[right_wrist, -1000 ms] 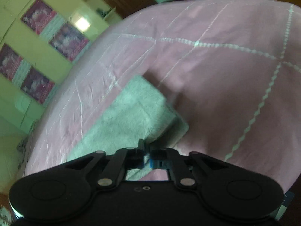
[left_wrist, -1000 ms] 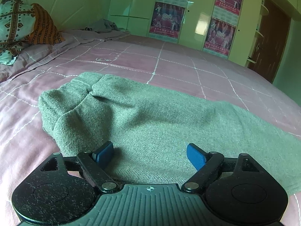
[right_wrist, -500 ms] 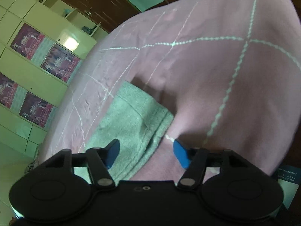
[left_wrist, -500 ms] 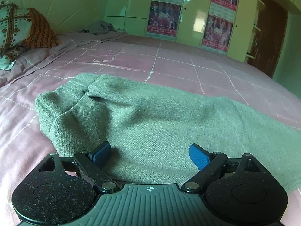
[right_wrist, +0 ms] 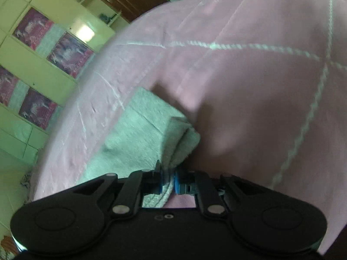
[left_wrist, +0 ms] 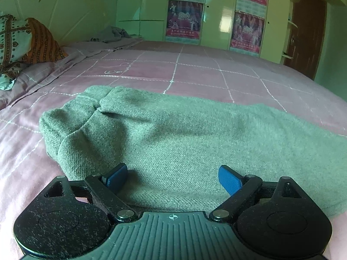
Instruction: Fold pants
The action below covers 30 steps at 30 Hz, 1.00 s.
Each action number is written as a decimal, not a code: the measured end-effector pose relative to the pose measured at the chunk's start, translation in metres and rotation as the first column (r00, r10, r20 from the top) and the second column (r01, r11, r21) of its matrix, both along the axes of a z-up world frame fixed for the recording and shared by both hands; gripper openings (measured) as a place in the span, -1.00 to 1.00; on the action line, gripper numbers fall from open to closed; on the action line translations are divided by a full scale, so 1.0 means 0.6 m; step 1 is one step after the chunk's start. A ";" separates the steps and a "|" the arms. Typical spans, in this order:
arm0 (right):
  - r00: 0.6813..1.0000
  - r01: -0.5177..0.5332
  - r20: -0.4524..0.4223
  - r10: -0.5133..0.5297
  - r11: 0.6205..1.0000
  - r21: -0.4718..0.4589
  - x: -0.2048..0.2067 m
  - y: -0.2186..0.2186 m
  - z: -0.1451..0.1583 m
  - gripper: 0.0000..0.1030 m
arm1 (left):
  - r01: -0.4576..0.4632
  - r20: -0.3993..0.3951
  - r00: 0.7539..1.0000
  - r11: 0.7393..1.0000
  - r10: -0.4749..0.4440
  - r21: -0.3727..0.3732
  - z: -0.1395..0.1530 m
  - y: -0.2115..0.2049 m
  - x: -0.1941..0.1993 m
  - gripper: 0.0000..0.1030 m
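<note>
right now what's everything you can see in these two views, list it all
pants: one, grey-green, flat on the bed; leg end pinched by the right tool
bedspread: one, pink with white grid lines, covering the bed
pillows: patterned teal and orange, far left by the headboard
grey cloth: one, crumpled at the bed's far edge
wardrobe: pale green, posters on the doors, behind the bed
door: one, brown, far right
left tool: open, over the pants' near edge
right tool: just closed on the pants

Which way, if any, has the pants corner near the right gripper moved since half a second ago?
Yes. The green pants corner, flat on the pink bedspread earlier, now stands bunched up off it, pinched in the right gripper, whose jaws have just closed on it.
</note>
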State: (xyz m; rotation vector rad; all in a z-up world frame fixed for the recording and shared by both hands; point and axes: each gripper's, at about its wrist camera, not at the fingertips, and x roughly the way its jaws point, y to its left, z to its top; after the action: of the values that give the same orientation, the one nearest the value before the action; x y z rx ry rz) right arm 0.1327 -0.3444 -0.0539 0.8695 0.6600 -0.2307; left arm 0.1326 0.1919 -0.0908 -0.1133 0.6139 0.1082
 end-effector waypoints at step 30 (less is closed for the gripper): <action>0.996 -0.035 0.068 0.054 0.969 -0.245 0.071 0.112 0.097 -0.77 | -0.255 -0.144 0.962 0.952 0.232 -0.171 0.013 0.191 -0.031 0.82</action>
State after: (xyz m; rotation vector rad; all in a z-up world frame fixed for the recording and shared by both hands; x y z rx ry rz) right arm 0.1751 -0.2769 0.0044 0.6234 0.5676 -0.2327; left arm 0.1143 0.3065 -0.0832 -0.3692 0.7307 0.2984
